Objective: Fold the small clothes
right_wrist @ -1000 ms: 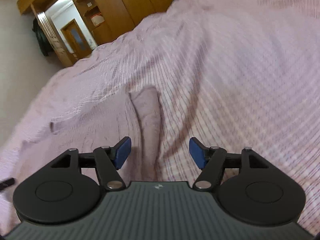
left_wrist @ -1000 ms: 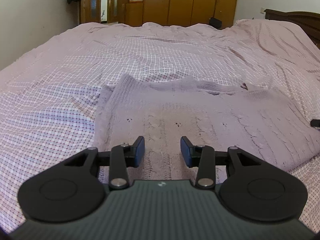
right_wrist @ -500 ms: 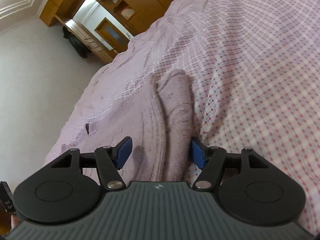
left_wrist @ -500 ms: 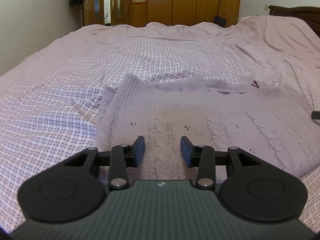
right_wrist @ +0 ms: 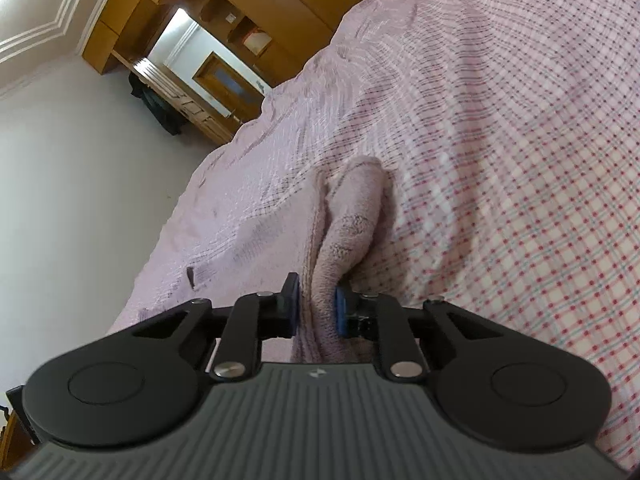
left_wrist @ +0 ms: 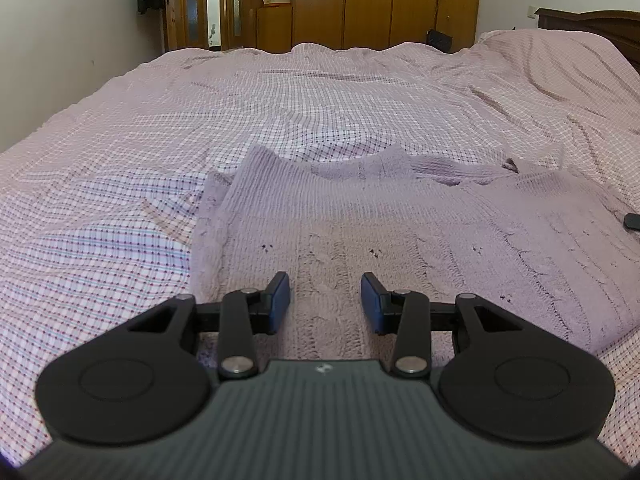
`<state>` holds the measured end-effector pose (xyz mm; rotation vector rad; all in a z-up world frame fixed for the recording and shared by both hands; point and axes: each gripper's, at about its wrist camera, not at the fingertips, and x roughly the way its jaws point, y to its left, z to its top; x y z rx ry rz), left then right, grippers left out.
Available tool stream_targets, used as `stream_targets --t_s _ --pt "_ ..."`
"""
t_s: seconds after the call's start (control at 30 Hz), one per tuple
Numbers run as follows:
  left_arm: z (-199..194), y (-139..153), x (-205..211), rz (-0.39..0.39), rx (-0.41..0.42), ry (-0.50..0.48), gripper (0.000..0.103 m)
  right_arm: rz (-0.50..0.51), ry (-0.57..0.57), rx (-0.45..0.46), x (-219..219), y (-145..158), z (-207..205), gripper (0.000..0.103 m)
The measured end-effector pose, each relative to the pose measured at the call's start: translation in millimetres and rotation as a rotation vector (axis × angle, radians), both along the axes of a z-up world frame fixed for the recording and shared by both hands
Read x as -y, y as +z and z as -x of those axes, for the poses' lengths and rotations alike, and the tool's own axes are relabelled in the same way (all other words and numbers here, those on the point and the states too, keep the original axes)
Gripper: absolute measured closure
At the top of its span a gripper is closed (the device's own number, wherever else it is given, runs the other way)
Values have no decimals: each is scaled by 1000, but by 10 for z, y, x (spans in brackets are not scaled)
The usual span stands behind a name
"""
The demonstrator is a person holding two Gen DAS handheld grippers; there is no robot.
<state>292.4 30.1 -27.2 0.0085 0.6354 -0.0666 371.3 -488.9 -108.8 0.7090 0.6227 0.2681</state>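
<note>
A lilac cable-knit sweater [left_wrist: 400,240] lies spread flat across the lower middle of the left wrist view, on a bed covered by a pink checked sheet [left_wrist: 120,152]; its ribbed edge runs across the centre of the frame and a sleeve is tucked under along its left side. In the right wrist view, a bunched fold of the same sweater [right_wrist: 352,232] rises from the bottom centre toward the middle of the frame. The right gripper [right_wrist: 316,307] is clenched on that fold, its blue pads pressing the knit from both sides. The left gripper [left_wrist: 325,304] hovers over the sweater's front panel with its jaws spread apart, nothing between them. Wooden wardrobes [left_wrist: 384,0] fill the upper centre of the left view, with a dark headboard [left_wrist: 592,20] at the upper right.
</note>
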Motion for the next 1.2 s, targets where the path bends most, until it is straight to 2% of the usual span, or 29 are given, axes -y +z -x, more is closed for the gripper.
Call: stream_targets --t_s 0.17,0.43,0.57,0.7,0.8,0.9,1.2 --pt "25 41 -23 9 5 -2 61 -46 31 -8 -151 243 -53 85" --pt "42 135 -173 55 8 18 61 -38 33 -8 -653 561 -119 85" --pt "13 316 -390 109 30 -37 61 -54 11 1 -861 743 -179 85" --pt "23 397 -676 184 45 -27 61 -32 -12 7 -1126 951 -234 86" --pt "23 403 -820 170 51 -19 61 -38 -42 6 -1306 1077 -268 86" --pt "10 434 -912 142 62 -12 61 7 -42 -11 -1554 1184 -303 86" --pt "60 313 -1277 202 66 11 61 208 -115 -56 -2535 1332 -332 86"
